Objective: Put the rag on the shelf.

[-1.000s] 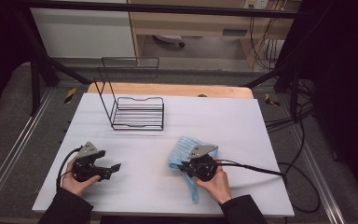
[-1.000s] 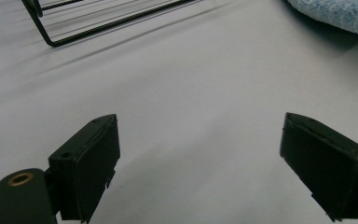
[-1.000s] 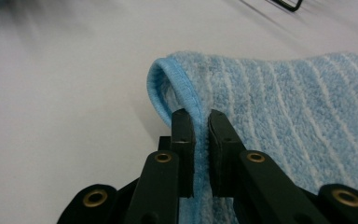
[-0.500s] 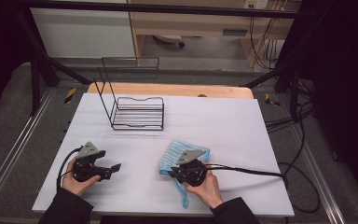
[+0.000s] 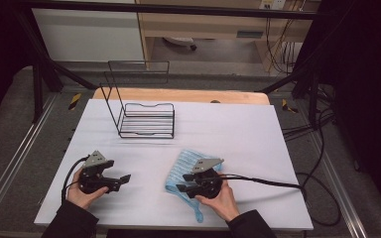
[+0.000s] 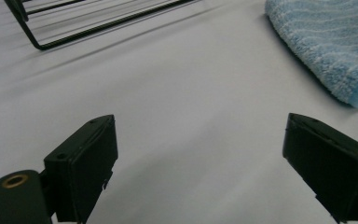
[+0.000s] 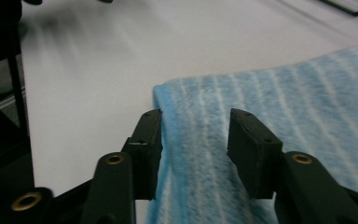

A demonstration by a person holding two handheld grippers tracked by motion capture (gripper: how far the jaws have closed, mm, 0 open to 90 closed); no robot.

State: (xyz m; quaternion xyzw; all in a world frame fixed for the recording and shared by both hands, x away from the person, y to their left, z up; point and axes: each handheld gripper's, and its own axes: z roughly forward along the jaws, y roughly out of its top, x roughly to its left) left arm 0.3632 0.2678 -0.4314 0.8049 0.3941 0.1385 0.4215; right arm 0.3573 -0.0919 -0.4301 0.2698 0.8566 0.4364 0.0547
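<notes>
Covering the near half of the white table [image 5: 238, 129], a black wire rack [image 5: 146, 119] stands toward the far left. Near the front edge lies a blue striped towel [image 5: 186, 166]; the right gripper [image 7: 195, 140], jaws partly open, straddles its folded edge. The left gripper [image 6: 200, 154] rests wide open, empty, well apart from it.

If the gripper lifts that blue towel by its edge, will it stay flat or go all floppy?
Probably floppy: the blue towel is soft striped terry, already folded over on itself, so it should droop. It looks light, lying flat on the table. Its fuzzy pile likely grips well between the right gripper, whose jaws straddle its edge.
</notes>
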